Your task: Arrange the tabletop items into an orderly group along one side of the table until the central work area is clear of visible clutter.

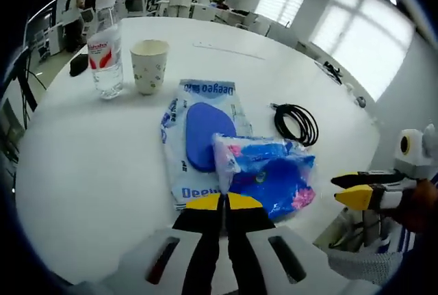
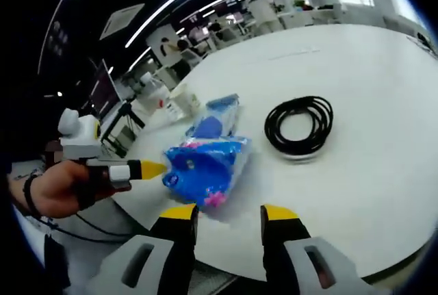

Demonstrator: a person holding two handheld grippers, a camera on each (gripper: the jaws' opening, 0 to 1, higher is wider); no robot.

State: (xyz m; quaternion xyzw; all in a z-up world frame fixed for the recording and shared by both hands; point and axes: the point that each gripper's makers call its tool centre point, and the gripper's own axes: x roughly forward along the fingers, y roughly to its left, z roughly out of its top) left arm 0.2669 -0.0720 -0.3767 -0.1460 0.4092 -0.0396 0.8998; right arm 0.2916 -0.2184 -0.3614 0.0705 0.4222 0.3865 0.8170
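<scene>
Clutter: a blue snack bag (image 1: 274,175) lies on a flat wipes pack (image 1: 195,141) at the near edge of the table (image 1: 89,172); the water bottle (image 1: 105,59) and paper cup (image 1: 148,66) stand together far left; the black cable coil (image 1: 295,122) lies to the right, apart from the packs.
Left tool (image 1: 224,202): your jaws are together, their tips at the near end of the snack bag; whether they pinch its crimped end, you cannot tell.
Right tool (image 2: 229,214): your jaws stand apart and empty, hovering just short of the snack bag.
Reading: bottle and cup already form a tidy pair, probably the group to join.
Next: carry the bag toward them, then the coil.
</scene>
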